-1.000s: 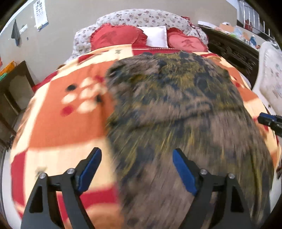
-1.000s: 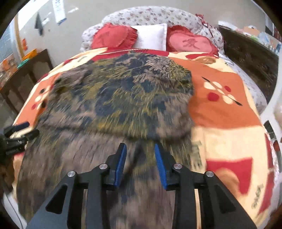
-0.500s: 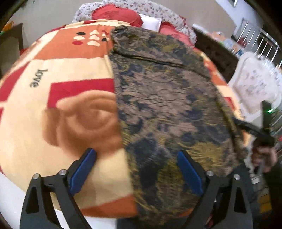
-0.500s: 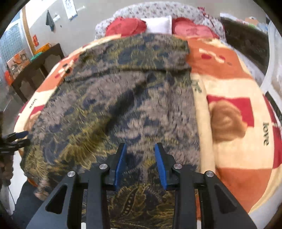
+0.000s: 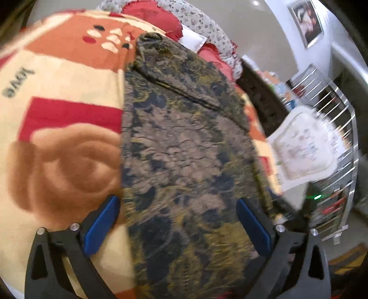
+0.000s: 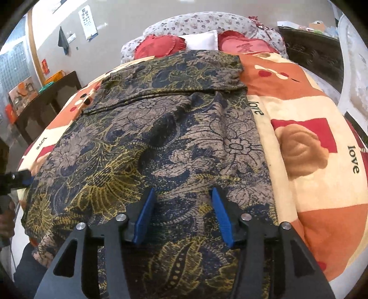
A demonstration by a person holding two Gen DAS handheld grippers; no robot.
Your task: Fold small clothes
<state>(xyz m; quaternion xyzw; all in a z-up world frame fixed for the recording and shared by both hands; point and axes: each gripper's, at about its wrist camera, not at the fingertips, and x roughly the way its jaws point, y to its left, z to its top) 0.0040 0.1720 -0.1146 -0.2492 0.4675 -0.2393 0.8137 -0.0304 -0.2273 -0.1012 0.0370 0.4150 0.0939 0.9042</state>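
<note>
My left claw (image 5: 177,220) and right claw (image 6: 181,209) are both spreading over the flat garment (image 6: 161,142), pinching nothing; only the right view shows the dark side table (image 6: 46,99) at ten o'clock.

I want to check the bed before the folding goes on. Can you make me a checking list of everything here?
Surface: bed blanket, orange, cream and red, printed "love".
Job's things: patterned garment lying spread out, far end folded over.
Clutter: nothing seen on the blanket.
Grippers: left gripper opening, right gripper opening; garment lies under both, neither pinches it.
Cables: nothing seen.
Surroundings: red heart pillows, dark side table, eye chart on the wall.
</note>
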